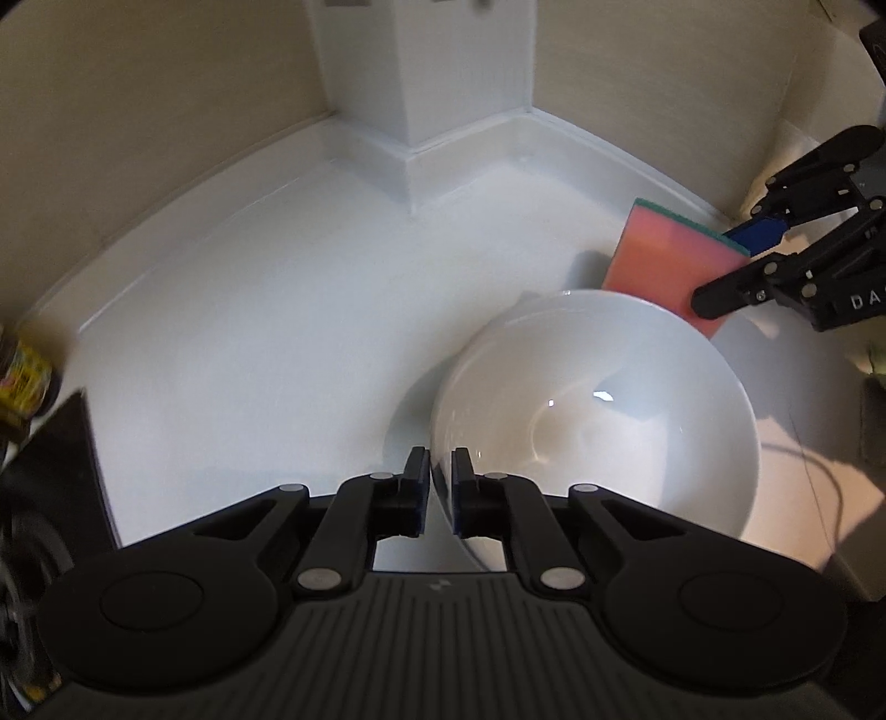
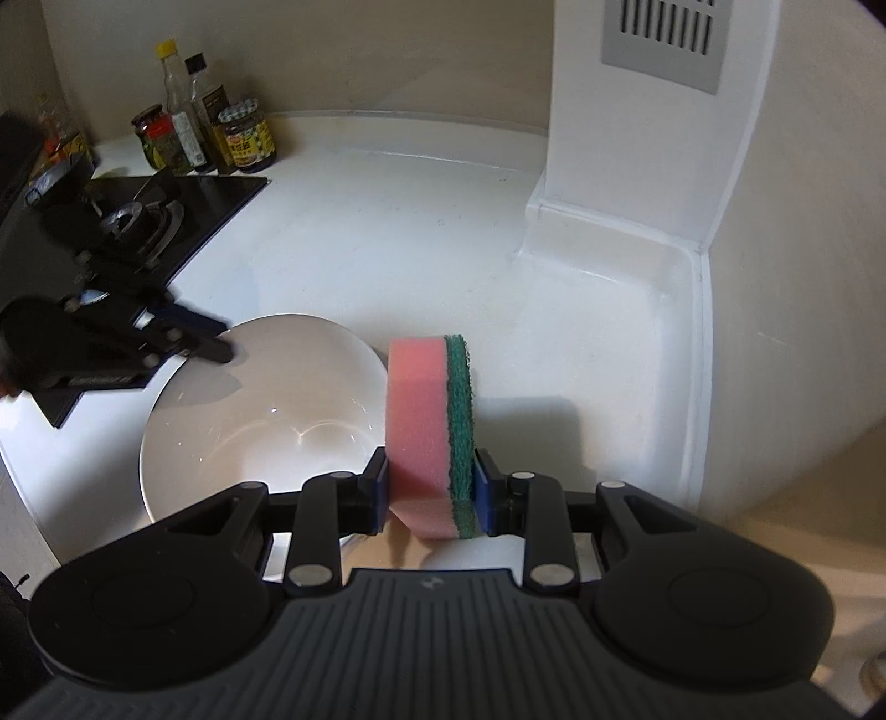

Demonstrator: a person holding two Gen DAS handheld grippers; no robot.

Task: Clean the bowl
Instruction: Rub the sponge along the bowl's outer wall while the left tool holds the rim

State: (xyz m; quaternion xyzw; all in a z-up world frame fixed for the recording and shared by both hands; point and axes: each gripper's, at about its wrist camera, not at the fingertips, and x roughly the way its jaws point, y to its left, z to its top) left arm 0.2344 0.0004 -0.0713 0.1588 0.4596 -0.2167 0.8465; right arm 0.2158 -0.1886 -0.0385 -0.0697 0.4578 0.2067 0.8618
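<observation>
The left gripper [image 1: 440,476] was pinched onto the near rim of the white bowl [image 1: 598,410], one pad outside the wall and one inside, with only the thin porcelain edge between them. The bowl sat tipped on the white counter [image 1: 277,310], its open mouth leaning up and away from those tongs, so the hollow faced toward the other hand's tool. A bright glint lay on its inner floor.

The right gripper [image 2: 432,493] was clamped on a sponge [image 2: 429,432], pink foam on one side and a green scouring layer on the other. Its blue pads [image 2: 380,493] pressed the two broad faces, and the sponge stood on edge, sticking out ahead of the fingertips. From the right tongs, the bowl lay just to the left of the sponge and a little ahead; I could not tell whether sponge and rim touched. Seen from the left tongs, the sponge rose just beyond the bowl's far rim, to the right.

Farther off to the left of the right tongs lay a black stovetop [image 2: 166,216] with a burner, and behind it a cluster of jars and bottles [image 2: 205,133] against the wall. A white boxed column [image 2: 637,166] with a vent grille [image 2: 662,36] stood ahead to the right in the corner.
</observation>
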